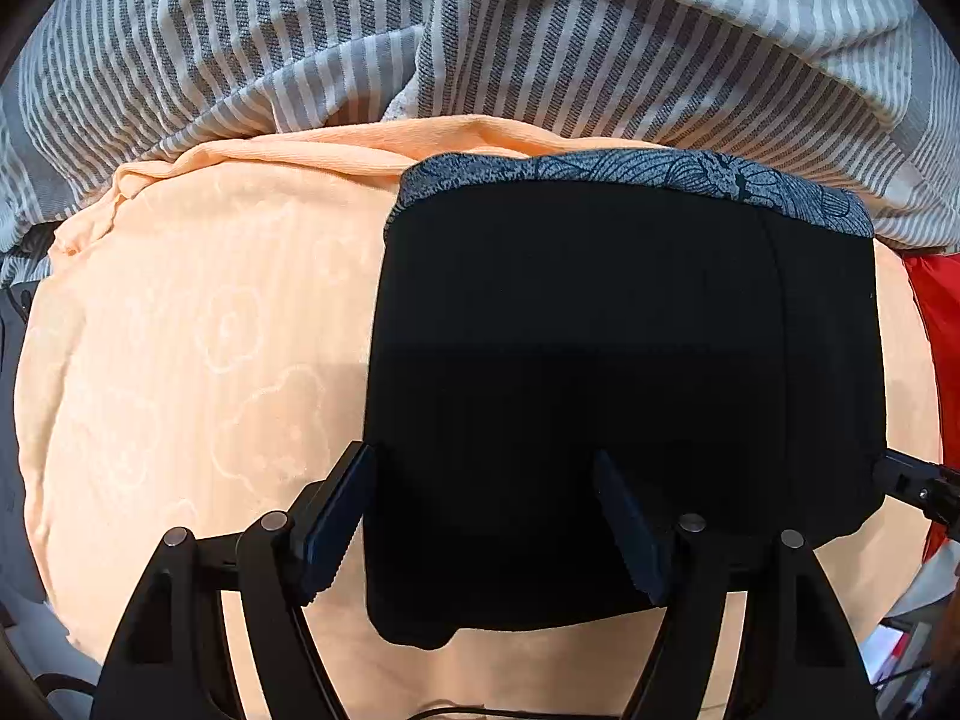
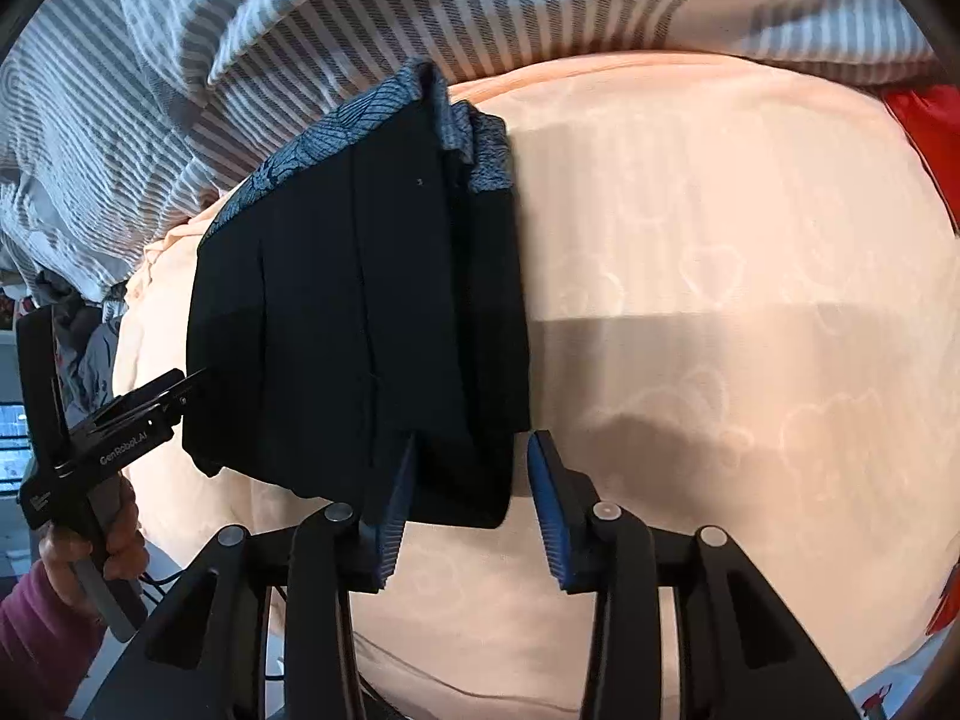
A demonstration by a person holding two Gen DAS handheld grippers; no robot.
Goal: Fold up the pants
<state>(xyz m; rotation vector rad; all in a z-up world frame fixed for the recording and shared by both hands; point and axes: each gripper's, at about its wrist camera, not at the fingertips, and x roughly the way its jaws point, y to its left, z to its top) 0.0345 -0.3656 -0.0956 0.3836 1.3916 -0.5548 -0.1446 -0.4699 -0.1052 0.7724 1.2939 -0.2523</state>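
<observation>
Folded black pants lie flat on my peach sheet, patterned waistband at 12 o'clock, against the striped quilt. My left gripper straddles their left edge, jaws spread, not pinching. My right gripper straddles the right edge, jaws spread, pads clear of the cloth.

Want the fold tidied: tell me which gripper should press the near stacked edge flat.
Right, probably: the right gripper already straddles the pants layered edge, jaws open.
</observation>
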